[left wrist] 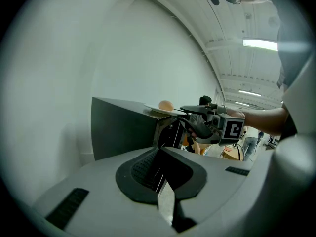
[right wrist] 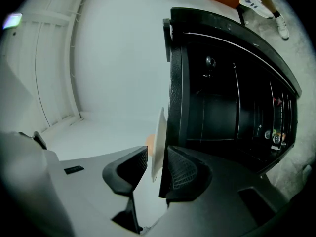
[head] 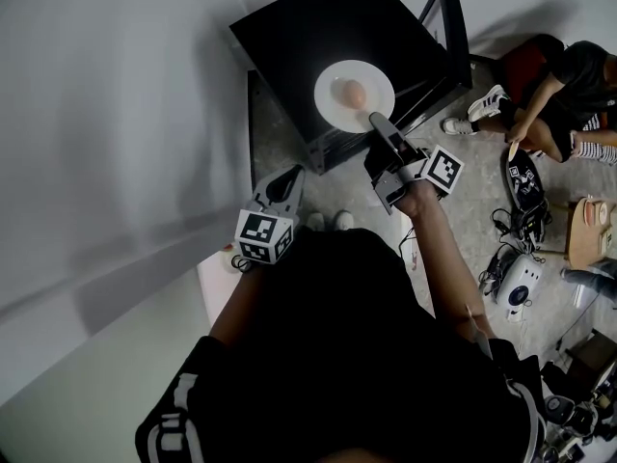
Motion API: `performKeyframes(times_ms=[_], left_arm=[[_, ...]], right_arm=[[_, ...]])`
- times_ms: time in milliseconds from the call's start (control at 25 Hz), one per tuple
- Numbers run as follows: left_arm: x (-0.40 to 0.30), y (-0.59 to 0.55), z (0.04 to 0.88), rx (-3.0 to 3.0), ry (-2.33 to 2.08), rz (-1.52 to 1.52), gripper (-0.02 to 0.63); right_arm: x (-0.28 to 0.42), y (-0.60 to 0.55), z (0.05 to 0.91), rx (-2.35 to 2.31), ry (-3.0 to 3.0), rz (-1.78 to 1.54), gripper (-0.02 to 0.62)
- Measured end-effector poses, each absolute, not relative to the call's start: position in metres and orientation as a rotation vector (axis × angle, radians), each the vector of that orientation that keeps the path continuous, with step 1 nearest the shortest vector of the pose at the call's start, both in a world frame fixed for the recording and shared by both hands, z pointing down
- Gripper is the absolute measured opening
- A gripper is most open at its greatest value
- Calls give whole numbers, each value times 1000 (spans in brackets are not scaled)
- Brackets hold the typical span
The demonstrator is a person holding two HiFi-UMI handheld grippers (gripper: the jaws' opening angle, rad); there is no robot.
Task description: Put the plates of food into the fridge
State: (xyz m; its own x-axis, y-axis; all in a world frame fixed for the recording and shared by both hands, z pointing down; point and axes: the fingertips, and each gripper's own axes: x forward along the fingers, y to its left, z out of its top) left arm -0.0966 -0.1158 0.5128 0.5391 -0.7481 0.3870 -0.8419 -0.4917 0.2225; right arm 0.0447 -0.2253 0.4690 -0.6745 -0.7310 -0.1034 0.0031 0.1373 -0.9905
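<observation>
Main risk: a thin-rim pinch on a loaded plate. The right gripper [right wrist: 157, 153] has its fingers straddling the near rim of the white plate [head: 333, 106]. They are not clamped: a gap shows between one finger and the rim, so call it released, with the rim merely between them. If they close shallow or off-square, the plate could pivot once it comes off the fridge [head: 318, 37] top. The food [head: 353, 93] is one round, pale orange-tan lump, egg- or bun-like, sitting loose near the plate's middle. Any tilt would likely roll it off onto the fridge top or the floor. Second risk: the plate has to come down from the top and round into the open front, so it could clip the fridge's top edge or the fridge door [head: 445, 27], which stands open on the fridge's far side from the wall. Third: the left gripper [head: 280, 183] hangs low in front of the fridge, well short of the plate, fingers spread and empty, so nothing backs up the plate's other side. The plate looks plain, shallow, glossy and thin-edged, likely slippery in the pads. It sits flat on top of the fridge, toward the front edge, touching nothing but the fridge top. The inside of the fridge is dark and its shelves are hard to make out.
</observation>
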Motion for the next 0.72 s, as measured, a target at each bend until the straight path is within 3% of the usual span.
performKeyframes(times_ms=[320, 720], left_arm=[[-100, -114, 513, 2391, -1315, 336, 23], [-96, -112, 523, 2384, -1305, 359, 23]], right_arm=[[45, -226, 473, -738, 1783, -1658, 72], [48, -220, 481, -782, 1723, -1728, 57]])
